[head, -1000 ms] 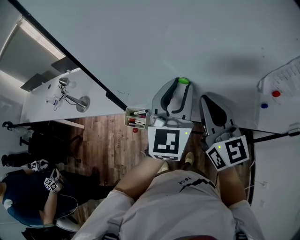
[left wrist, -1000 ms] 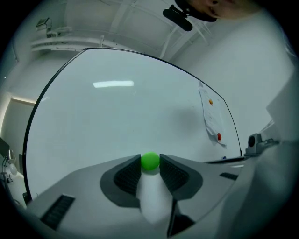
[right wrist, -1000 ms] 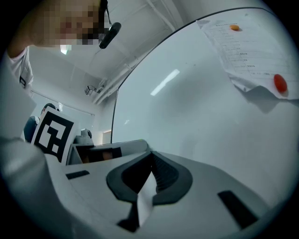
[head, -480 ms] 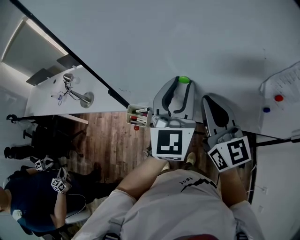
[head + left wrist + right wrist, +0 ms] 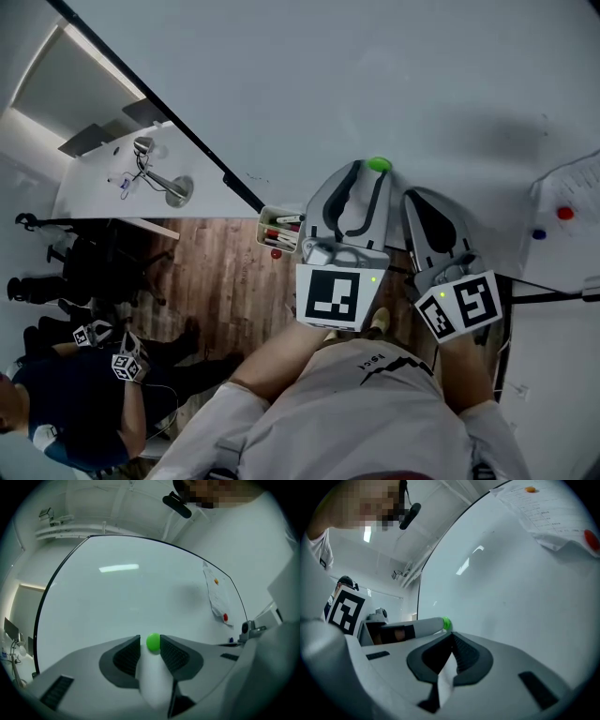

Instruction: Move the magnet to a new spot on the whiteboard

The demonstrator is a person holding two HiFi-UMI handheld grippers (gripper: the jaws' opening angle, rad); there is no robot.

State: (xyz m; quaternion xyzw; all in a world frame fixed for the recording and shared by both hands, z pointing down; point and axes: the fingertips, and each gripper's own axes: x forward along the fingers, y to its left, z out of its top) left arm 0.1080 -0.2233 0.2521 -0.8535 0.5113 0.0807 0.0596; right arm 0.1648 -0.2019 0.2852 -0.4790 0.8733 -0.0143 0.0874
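Observation:
A small round green magnet (image 5: 379, 164) sits between the tips of my left gripper (image 5: 375, 169), against the white whiteboard (image 5: 309, 84). In the left gripper view the jaws press on both sides of the green magnet (image 5: 153, 641). My right gripper (image 5: 419, 199) hangs just right of the left one, jaws together with nothing between them. The right gripper view shows the green magnet (image 5: 446, 623) at the tip of the left gripper (image 5: 440, 625), beside my own shut right gripper (image 5: 453, 637).
A sheet of paper (image 5: 569, 220) hangs at the board's right edge under a red magnet (image 5: 564, 213) and a blue magnet (image 5: 538, 234). A pen holder (image 5: 279, 231) clings to the board's lower edge. Another person (image 5: 66, 412) with grippers stands at lower left.
The left gripper with the green magnet has shifted slightly right and down along the board. The right gripper has hardly moved.

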